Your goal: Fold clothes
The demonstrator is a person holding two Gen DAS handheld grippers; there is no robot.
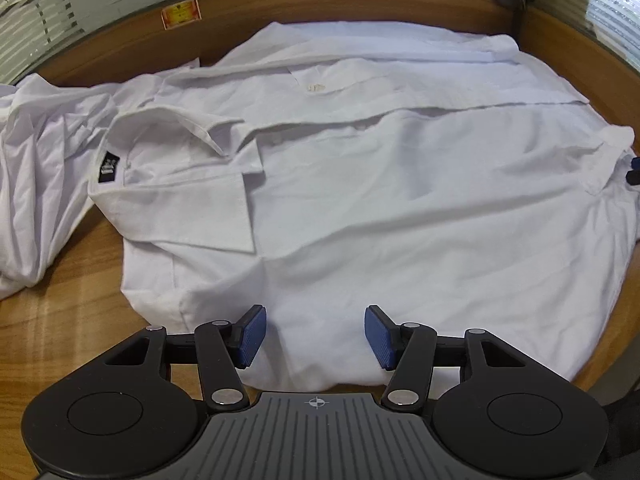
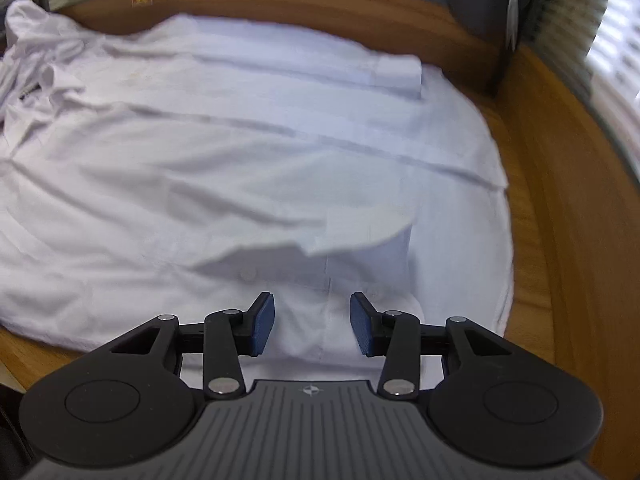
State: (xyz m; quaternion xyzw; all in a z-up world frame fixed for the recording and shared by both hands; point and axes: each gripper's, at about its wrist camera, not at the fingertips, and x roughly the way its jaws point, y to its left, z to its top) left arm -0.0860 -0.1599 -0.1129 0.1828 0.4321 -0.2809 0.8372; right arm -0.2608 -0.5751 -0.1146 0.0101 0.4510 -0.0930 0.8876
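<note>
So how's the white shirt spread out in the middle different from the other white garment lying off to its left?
The spread white shirt lies mostly flat on the wooden table, collar showing; the other white garment is bunched in a crumpled heap. The shirt lies under the open left gripper; the heap lies off to one side. Both are white fabric on the same table.

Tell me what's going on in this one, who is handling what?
A person is folding a white button-up shirt laid flat on a wooden table, with a two-finger gripper in each hand. The left gripper hangs over the shirt's near edge with its jaws open, holding nothing. The right gripper is also open over the near edge, with no cloth between its blue pads. The collar lies to the left, and one sleeve cuff is already folded onto the body.
</note>
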